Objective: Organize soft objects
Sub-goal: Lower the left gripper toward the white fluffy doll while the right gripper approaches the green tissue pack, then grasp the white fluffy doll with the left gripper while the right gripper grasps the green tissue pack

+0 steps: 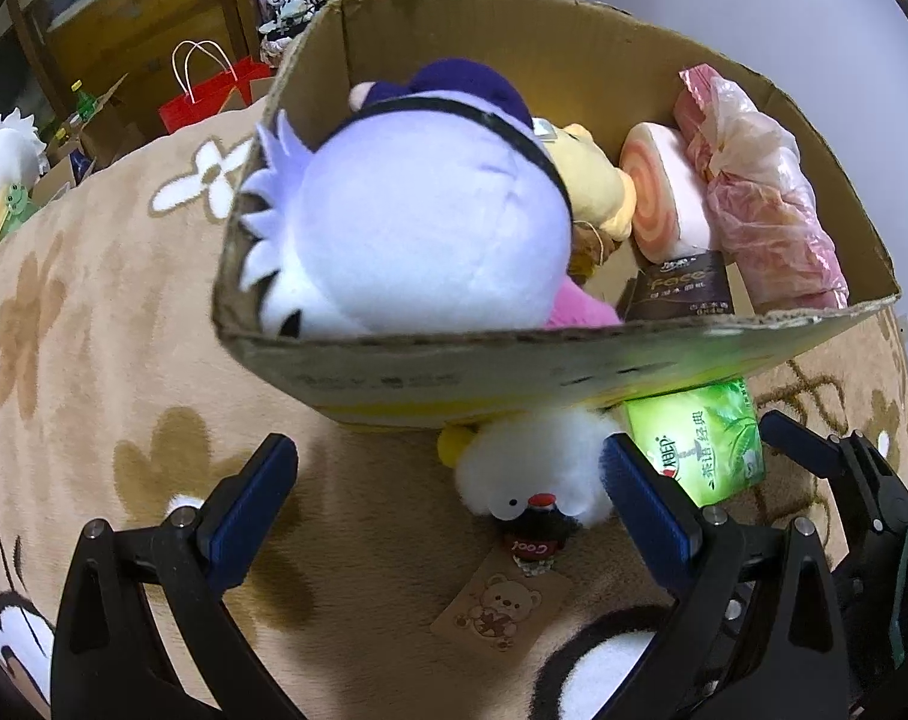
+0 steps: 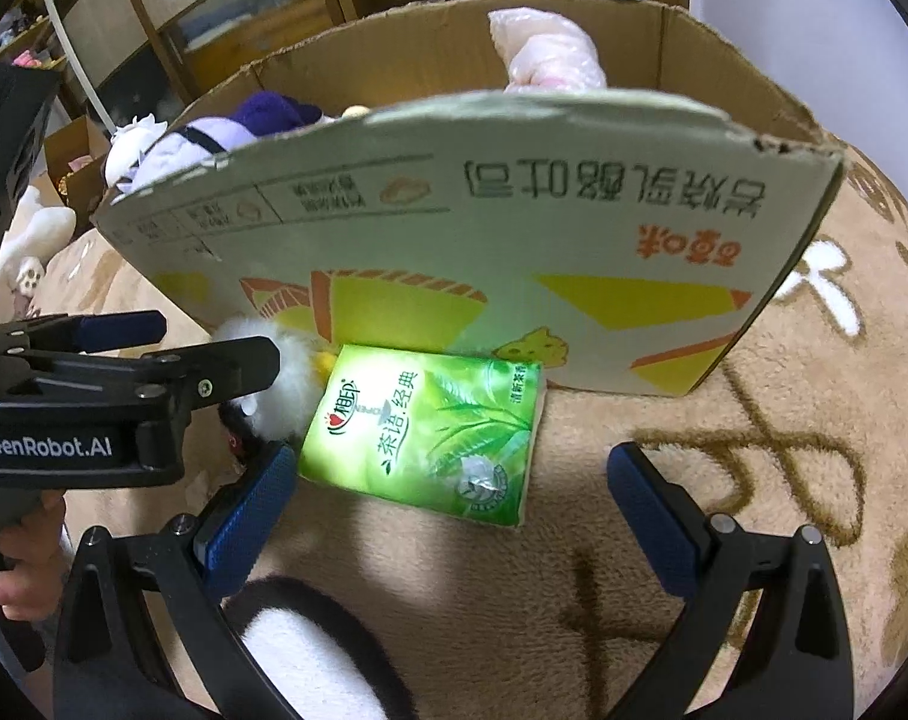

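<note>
Soft objects fill a cardboard box [image 1: 574, 372] standing on a tan flower-patterned blanket [image 1: 93, 360]: a large white-and-lavender plush [image 1: 417, 222] occupies the box's left half, with a yellow plush [image 1: 592, 180] behind it, a pink swirl-roll cushion [image 1: 670, 192] to its right and a pink plastic-wrapped bundle [image 1: 760, 204] against the right wall. A dark packet marked "Face" [image 1: 682, 291] stands near the front wall, and a pink item [image 1: 580, 312] shows beneath the large plush. Outside the box, touching its front wall, lie a small white fluffy toy [image 1: 532, 468] with a paper tag [image 1: 502, 606] and, just beside it on the right, a green tissue pack [image 2: 429, 426]. Left gripper [image 1: 447, 504]: jaws apart, holding nothing, the white toy lying between the fingers and close to the right-hand one. Right gripper [image 2: 447, 516]: jaws wide apart, empty, positioned low over the blanket with the tissue pack between and slightly ahead of the fingertips. In the right wrist view the left gripper enters from the left, with a hand [image 2: 27, 564] on its grip. Shelving and a red paper bag [image 1: 213, 96] stand in the background.
</note>
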The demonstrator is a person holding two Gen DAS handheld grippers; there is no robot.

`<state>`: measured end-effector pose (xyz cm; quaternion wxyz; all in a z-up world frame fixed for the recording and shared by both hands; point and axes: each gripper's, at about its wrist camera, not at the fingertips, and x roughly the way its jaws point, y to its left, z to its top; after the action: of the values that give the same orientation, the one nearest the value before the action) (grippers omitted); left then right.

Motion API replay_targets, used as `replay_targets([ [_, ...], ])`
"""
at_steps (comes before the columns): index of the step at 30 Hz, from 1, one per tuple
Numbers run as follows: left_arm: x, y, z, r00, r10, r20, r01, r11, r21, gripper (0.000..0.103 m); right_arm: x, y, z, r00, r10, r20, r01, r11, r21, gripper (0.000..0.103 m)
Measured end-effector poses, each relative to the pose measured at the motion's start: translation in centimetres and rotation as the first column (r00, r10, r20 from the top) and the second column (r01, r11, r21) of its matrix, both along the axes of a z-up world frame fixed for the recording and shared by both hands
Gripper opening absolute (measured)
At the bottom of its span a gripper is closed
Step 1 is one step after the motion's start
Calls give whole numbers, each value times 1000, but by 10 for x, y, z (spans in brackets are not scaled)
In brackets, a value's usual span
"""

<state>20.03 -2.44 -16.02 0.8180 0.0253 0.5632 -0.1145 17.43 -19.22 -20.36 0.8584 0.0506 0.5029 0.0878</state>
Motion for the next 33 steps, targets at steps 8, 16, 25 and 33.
replay_targets([
  [8, 3, 0, -9, 1000, -5, -18, 5, 1000, -10, 100, 3, 9, -9, 1000, 25, -12, -26, 1000, -17, 103],
  [16, 5, -6, -16, 999, -27, -35, 27, 1000, -4, 100, 3, 9, -11, 1000, 18, -14, -18, 1000, -4, 103],
  [25, 6, -10, -27, 997, -30, -77, 28, 999, -21, 86, 3, 7, -11, 1000, 17, -11, -17, 1000, -8, 103],
  [33, 5, -12, -40, 996, -30, -90, 27, 999, -27, 82, 2, 9, -13, 1000, 17, -13, -18, 1000, -7, 103],
])
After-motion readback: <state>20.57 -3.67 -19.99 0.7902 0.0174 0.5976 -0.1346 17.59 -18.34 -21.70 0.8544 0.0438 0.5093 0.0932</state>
